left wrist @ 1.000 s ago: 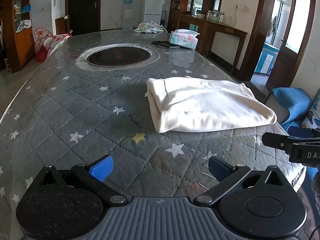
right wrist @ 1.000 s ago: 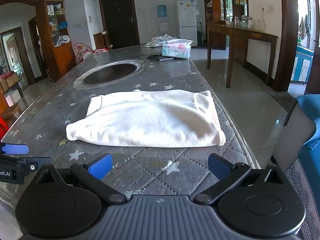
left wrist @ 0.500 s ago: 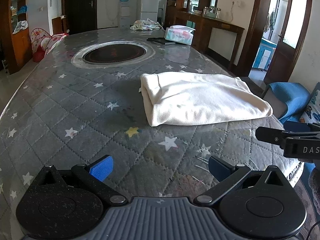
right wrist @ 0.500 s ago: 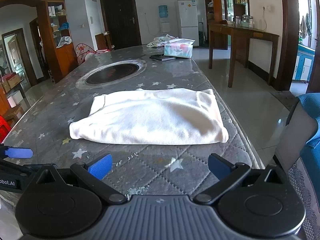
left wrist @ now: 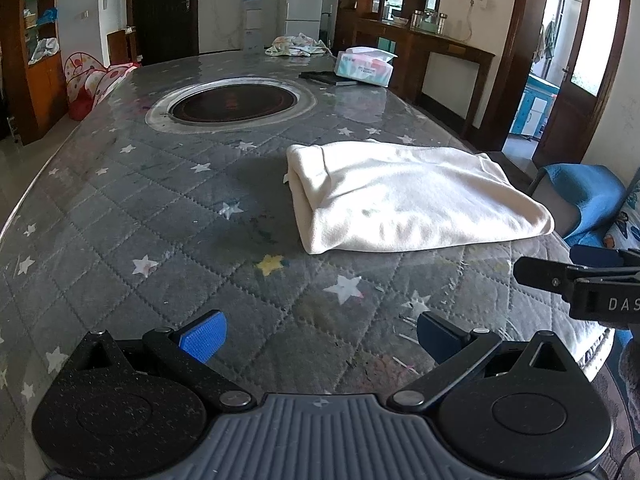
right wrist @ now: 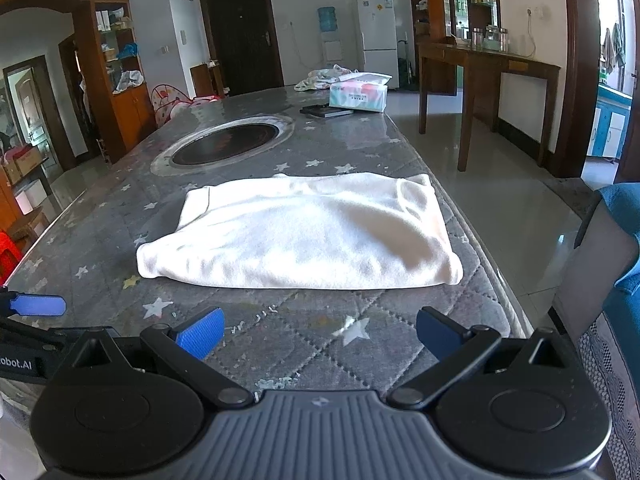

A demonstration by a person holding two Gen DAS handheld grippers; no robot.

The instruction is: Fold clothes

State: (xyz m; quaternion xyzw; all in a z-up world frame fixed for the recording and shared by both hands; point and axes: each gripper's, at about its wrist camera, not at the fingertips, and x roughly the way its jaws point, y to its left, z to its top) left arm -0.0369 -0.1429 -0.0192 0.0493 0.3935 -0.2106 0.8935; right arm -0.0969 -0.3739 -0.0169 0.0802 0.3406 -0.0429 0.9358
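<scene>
- Cream garment (left wrist: pixel 416 196) lies folded into a flat rectangle on the quilted star-print table cover (left wrist: pixel 168 216), toward the table's right edge, with its thick folded end pointing left.
- Left gripper (left wrist: pixel 320 334): jaws wide apart, nothing held, hovering over bare cover short of the cloth's near edge.
- Right gripper (right wrist: pixel 318 330): the same, spread wide and empty, facing the long near edge of the cloth.
- Judgement: the fold looks mostly done; what remains is either 1 more half-fold or a release and tidy.
- For another fold: pinch both near corners through all layers, lift only enough to clear, carry across evenly, and set edge on edge so the layers don't slide.
- Risk: the right end (right wrist: pixel 448 264) lies just beside the table edge, so dragging could pull it off.
- Other things: inset round cooktop (left wrist: pixel 232 102) beyond the cloth, and tissue box (left wrist: pixel 366 68), dark flat item (left wrist: pixel 326 77) and bundled cloth (left wrist: pixel 298 45) at the far end, all well apart; nothing blocks access.
</scene>
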